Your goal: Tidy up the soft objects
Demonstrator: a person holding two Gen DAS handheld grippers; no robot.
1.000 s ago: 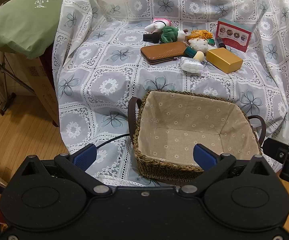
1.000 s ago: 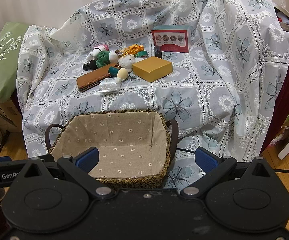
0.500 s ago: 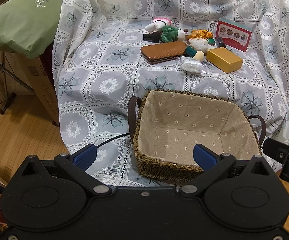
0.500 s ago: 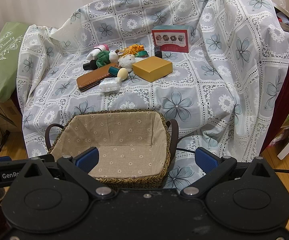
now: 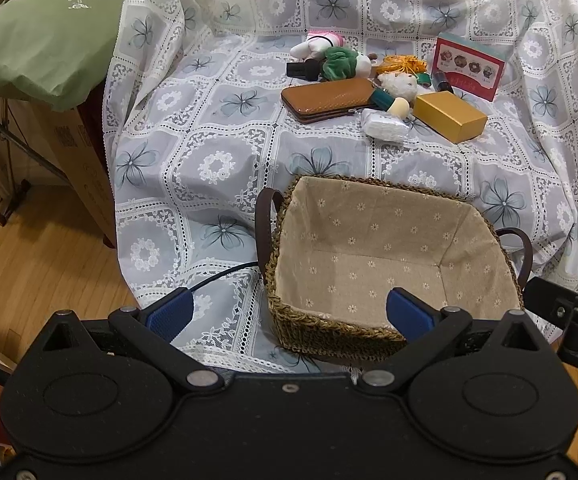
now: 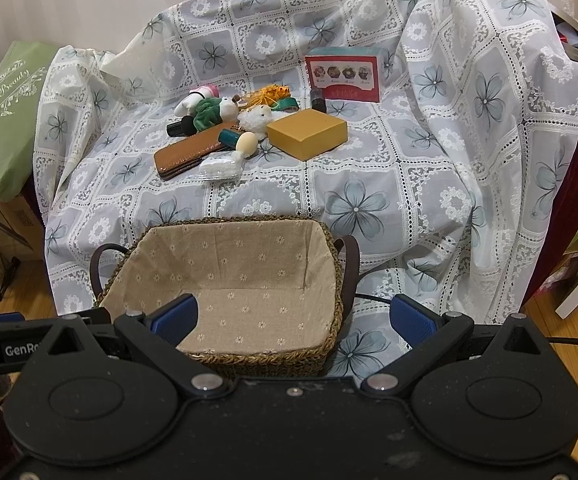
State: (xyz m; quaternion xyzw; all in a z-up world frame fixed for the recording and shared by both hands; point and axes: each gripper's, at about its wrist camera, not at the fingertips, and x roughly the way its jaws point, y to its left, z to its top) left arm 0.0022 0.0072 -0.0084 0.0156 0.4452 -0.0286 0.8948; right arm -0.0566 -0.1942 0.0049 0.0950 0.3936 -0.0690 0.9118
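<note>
Nothing has shifted since the earlier frames: both grippers hover where they were, near the front edge of the floral lace cloth (image 6: 429,152) draped over the furniture. On that cloth, at its front edge, sits the woven basket (image 5: 329,330) with a daisy-print lining, holding nothing. Left gripper (image 5: 289,312) has its jaws spread wide and released, straddling the basket's near left corner; right gripper (image 6: 293,318) likewise has jaws spread and empty over the basket's near right corner. Toward the back of the cloth lies the clutter: a red picture box (image 6: 343,76), a yellow box (image 6: 307,134), a brown wallet (image 5: 327,98), a green-and-white plush toy (image 5: 339,64), a white fluffy plush (image 6: 255,118), and a small white packet (image 5: 383,128).
</note>
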